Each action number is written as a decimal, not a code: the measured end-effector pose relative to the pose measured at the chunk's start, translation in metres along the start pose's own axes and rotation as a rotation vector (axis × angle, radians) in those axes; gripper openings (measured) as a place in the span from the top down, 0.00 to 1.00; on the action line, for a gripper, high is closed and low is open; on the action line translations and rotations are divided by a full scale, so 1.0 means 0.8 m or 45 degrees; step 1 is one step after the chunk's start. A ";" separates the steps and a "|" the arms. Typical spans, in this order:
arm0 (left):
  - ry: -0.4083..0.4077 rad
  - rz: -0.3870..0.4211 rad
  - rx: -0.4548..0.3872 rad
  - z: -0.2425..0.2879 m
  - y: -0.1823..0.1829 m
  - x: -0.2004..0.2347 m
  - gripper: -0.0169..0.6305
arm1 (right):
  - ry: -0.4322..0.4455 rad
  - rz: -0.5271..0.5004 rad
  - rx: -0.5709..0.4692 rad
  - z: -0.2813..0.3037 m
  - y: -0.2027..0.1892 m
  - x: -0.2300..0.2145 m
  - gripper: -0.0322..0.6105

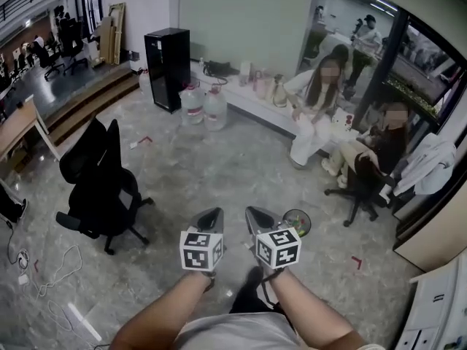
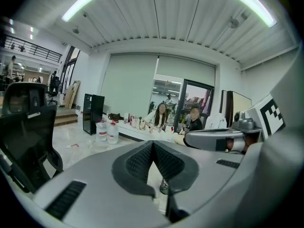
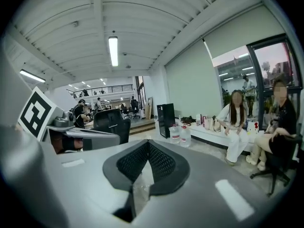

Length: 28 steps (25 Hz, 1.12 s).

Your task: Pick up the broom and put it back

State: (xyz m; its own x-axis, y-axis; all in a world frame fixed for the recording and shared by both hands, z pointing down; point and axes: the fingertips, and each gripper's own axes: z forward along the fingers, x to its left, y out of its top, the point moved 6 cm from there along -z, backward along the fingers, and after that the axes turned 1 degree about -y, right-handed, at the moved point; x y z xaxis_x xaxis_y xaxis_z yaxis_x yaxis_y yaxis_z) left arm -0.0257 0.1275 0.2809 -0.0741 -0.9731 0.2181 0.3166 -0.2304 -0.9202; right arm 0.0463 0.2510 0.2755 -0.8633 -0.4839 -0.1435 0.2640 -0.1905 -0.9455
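No broom shows in any view. Both grippers are held out side by side over the grey marble floor, and each marker cube faces the head view. The left gripper (image 1: 211, 214) (image 2: 153, 144) has its jaws touching at the tips with nothing between them. The right gripper (image 1: 255, 213) (image 3: 148, 144) is shut the same way and holds nothing. In the left gripper view the right gripper's body shows at the right. A small round greenish object (image 1: 296, 222) lies on the floor just right of the right gripper.
A black office chair (image 1: 102, 182) stands to the left. A black cabinet (image 1: 166, 67) and two water jugs (image 1: 204, 106) stand by the far wall. Two people (image 1: 315, 100) (image 1: 373, 152) sit at the right. Cables (image 1: 45, 270) lie on the floor at lower left. Steps (image 1: 87, 100) rise at far left.
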 end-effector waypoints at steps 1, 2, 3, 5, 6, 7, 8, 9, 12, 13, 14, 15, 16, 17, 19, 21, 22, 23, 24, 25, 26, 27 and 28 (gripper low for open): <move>0.012 -0.002 0.009 0.031 -0.003 0.002 0.97 | 0.011 0.012 0.014 0.020 -0.006 -0.028 0.95; 0.027 -0.003 0.019 0.064 -0.005 0.004 0.97 | 0.024 0.020 0.029 0.039 -0.012 -0.057 0.95; 0.042 -0.007 0.030 0.099 -0.006 0.006 0.97 | 0.038 0.022 0.043 0.059 -0.016 -0.087 0.95; 0.073 -0.024 0.063 0.170 -0.010 0.010 0.97 | 0.068 0.024 0.079 0.100 -0.025 -0.151 0.95; 0.090 -0.038 0.086 0.202 -0.014 0.012 0.97 | 0.082 0.034 0.108 0.119 -0.033 -0.182 0.95; 0.105 -0.054 0.111 0.232 -0.020 0.014 0.97 | 0.097 0.047 0.146 0.136 -0.044 -0.209 0.95; 0.120 -0.067 0.137 0.258 -0.028 0.018 0.97 | 0.111 0.059 0.189 0.152 -0.058 -0.234 0.94; 0.131 -0.077 0.161 0.283 -0.035 0.023 0.97 | 0.123 0.065 0.231 0.169 -0.073 -0.256 0.94; 0.142 -0.109 0.212 0.348 -0.066 0.042 0.97 | 0.150 0.061 0.344 0.218 -0.126 -0.307 0.94; 0.142 -0.114 0.223 0.370 -0.080 0.050 0.97 | 0.159 0.060 0.374 0.236 -0.147 -0.322 0.94; 0.141 -0.113 0.234 0.393 -0.097 0.061 0.97 | 0.166 0.064 0.401 0.255 -0.169 -0.335 0.94; 0.139 -0.113 0.251 0.415 -0.116 0.073 0.97 | 0.171 0.071 0.433 0.274 -0.194 -0.347 0.94; 0.136 -0.121 0.277 0.435 -0.140 0.085 0.97 | 0.175 0.075 0.474 0.291 -0.222 -0.355 0.94; 0.131 -0.138 0.309 0.452 -0.169 0.096 0.97 | 0.180 0.075 0.525 0.305 -0.254 -0.361 0.93; 0.119 -0.181 0.382 0.479 -0.232 0.113 0.97 | 0.190 0.067 0.630 0.327 -0.321 -0.373 0.92; 0.104 -0.206 0.447 0.505 -0.297 0.126 0.97 | 0.194 0.059 0.714 0.346 -0.391 -0.390 0.92; 0.095 -0.211 0.468 0.521 -0.329 0.135 0.97 | 0.195 0.051 0.749 0.359 -0.428 -0.400 0.92; 0.086 -0.212 0.480 0.539 -0.361 0.147 0.97 | 0.198 0.040 0.781 0.376 -0.466 -0.411 0.91; 0.079 -0.214 0.486 0.556 -0.394 0.161 0.97 | 0.205 0.026 0.814 0.396 -0.506 -0.419 0.91; 0.074 -0.219 0.492 0.570 -0.429 0.176 0.97 | 0.217 0.009 0.846 0.415 -0.548 -0.424 0.90; 0.071 -0.225 0.504 0.581 -0.466 0.189 0.97 | 0.230 -0.010 0.880 0.431 -0.591 -0.428 0.89; 0.068 -0.234 0.520 0.589 -0.504 0.202 0.97 | 0.243 -0.030 0.915 0.445 -0.636 -0.430 0.89; 0.063 -0.244 0.540 0.596 -0.541 0.212 0.97 | 0.258 -0.050 0.954 0.456 -0.681 -0.431 0.89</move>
State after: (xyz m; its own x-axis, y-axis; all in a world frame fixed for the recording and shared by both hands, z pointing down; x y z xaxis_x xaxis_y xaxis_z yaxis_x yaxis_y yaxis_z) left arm 0.2754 0.0624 0.8716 -0.2111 -0.9141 0.3461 0.6506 -0.3956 -0.6482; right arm 0.3571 0.2102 0.9463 -0.9208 -0.3127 -0.2330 0.3896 -0.7658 -0.5117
